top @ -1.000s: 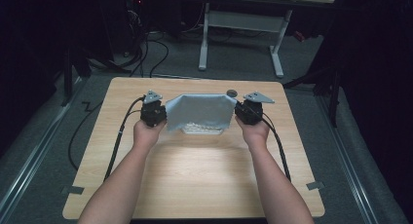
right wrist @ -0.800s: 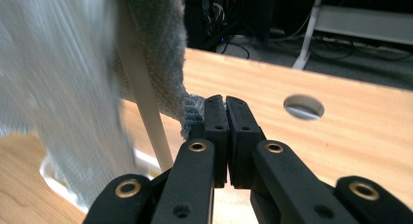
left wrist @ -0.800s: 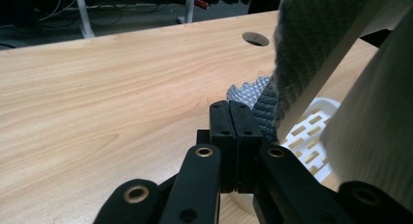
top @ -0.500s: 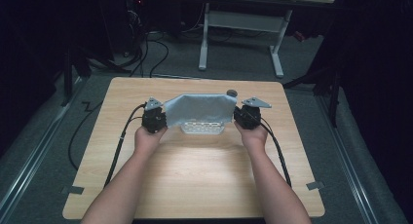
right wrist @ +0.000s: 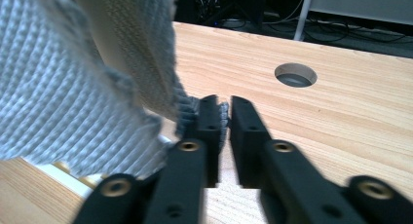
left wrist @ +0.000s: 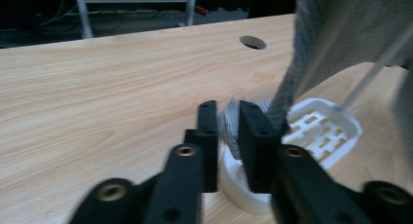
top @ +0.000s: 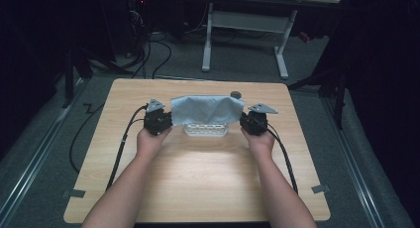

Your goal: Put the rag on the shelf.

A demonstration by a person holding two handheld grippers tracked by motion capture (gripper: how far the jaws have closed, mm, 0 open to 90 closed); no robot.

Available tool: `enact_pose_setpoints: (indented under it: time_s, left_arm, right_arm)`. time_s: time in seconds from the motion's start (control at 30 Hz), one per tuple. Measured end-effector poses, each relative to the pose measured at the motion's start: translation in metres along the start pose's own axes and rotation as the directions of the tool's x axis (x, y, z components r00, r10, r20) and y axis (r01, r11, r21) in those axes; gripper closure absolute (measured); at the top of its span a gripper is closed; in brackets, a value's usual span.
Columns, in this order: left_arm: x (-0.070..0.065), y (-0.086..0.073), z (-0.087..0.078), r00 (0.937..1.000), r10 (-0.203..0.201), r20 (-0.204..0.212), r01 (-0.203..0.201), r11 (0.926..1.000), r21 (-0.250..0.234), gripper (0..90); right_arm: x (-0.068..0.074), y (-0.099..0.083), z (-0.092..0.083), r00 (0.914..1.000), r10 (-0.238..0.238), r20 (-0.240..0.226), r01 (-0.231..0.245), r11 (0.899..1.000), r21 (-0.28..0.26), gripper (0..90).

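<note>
A grey-blue woven cloth hangs draped over a white slotted rack at the middle of the wooden table. My left gripper is at the cloth's left end and my right gripper at its right end. In the left gripper view the jaws have just been opening; the cloth's edge lies loose in the gap, above the rack. In the right gripper view the jaws have also just been opening, with the cloth's frayed corner between them.
A round cable hole sits in the tabletop just behind the cloth. Cables trail from both grippers off the table's sides. A white desk frame stands on the floor beyond the far edge.
The cloth, held stretched and raised between the grippers before, has come down over the white rack. Both hands sank slightly, and both pairs of jaws have parted.
</note>
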State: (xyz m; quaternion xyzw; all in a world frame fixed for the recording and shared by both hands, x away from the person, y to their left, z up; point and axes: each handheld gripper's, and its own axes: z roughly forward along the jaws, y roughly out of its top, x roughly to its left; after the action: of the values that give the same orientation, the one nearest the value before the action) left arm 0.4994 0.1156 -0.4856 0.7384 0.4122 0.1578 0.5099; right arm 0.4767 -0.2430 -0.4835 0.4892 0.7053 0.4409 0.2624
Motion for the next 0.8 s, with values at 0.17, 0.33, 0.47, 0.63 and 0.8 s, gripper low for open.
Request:
enact_pose_setpoints:
  time_s: [0.17, 0.33, 0.47, 0.63, 0.8]
  left_arm:
    - [0.005, 0.002, -0.008, 0.9997, -0.006, -0.023, 0.006, 0.9999, -0.011, 68.6]
    - [0.009, 0.004, -0.017, 0.9993, -0.006, -0.037, 0.005, 0.9998, -0.021, 67.0]
    - [0.012, 0.005, -0.027, 0.9989, -0.006, -0.047, 0.005, 0.9996, -0.028, 66.2]
    - [0.015, 0.003, -0.039, 0.9985, -0.013, -0.054, 0.011, 0.999, -0.044, 65.3]
    - [0.017, -0.002, -0.055, 0.998, -0.016, -0.061, 0.013, 0.9986, -0.05, 64.5]
  right_arm:
    - [-0.002, 0.007, -0.009, 0.9999, -0.009, 0.006, 0.009, 1.0, -0.028, 66.7]
    - [-0.004, 0.015, -0.02, 0.9999, -0.009, 0.014, 0.01, 0.998, -0.057, 65.5]
    - [-0.007, 0.018, -0.03, 0.9997, -0.008, 0.025, 0.009, 0.998, -0.069, 64.3]
    - [-0.008, 0.021, -0.042, 0.9991, -0.025, 0.034, 0.027, 0.997, -0.078, 61.9]
    - [-0.005, 0.02, -0.057, 0.9983, -0.046, 0.035, 0.049, 0.995, -0.09, 58.6]
